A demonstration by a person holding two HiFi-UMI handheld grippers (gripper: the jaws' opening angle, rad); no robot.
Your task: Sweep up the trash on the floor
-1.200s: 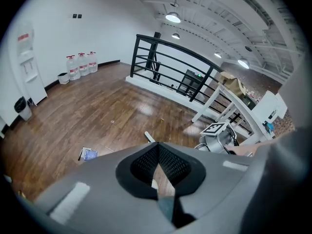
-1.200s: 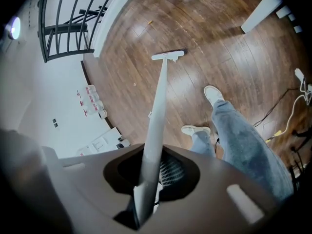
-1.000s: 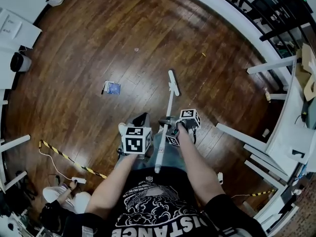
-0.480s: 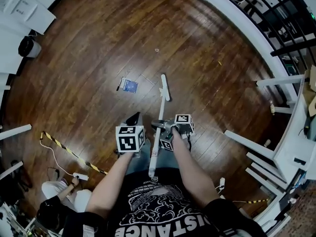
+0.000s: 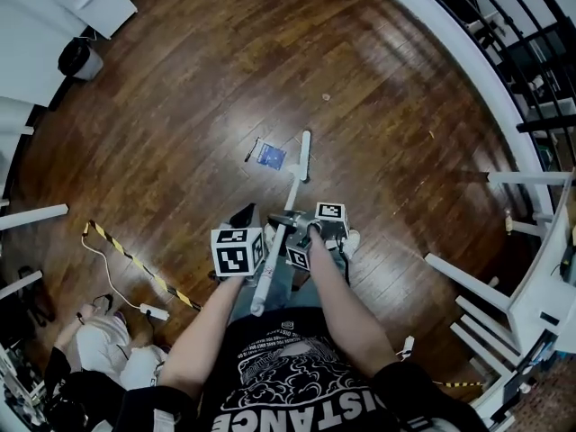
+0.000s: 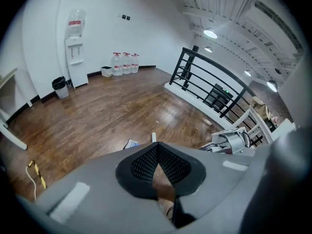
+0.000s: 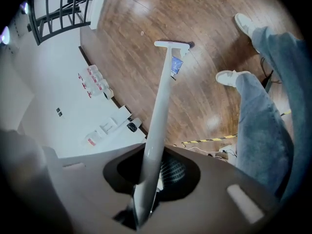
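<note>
A white-handled broom leans forward over the dark wood floor. My right gripper is shut on its handle. The broom head rests just right of a blue packet. The right gripper view shows the same head and packet side by side. Small scraps lie farther off, another scrap to the right. My left gripper hangs beside the handle, jaws shut with nothing seen between them. The packet peeks above its jaws.
A black-and-yellow strip and white cable with a plug block lie at the left. White railing base and table legs line the right. A black bin stands far left. Another person crouches at lower left.
The person has stepped forward and left. The broom head has closed in on the blue packet, from well to its right to right beside it. The right gripper kept hold of the handle.
</note>
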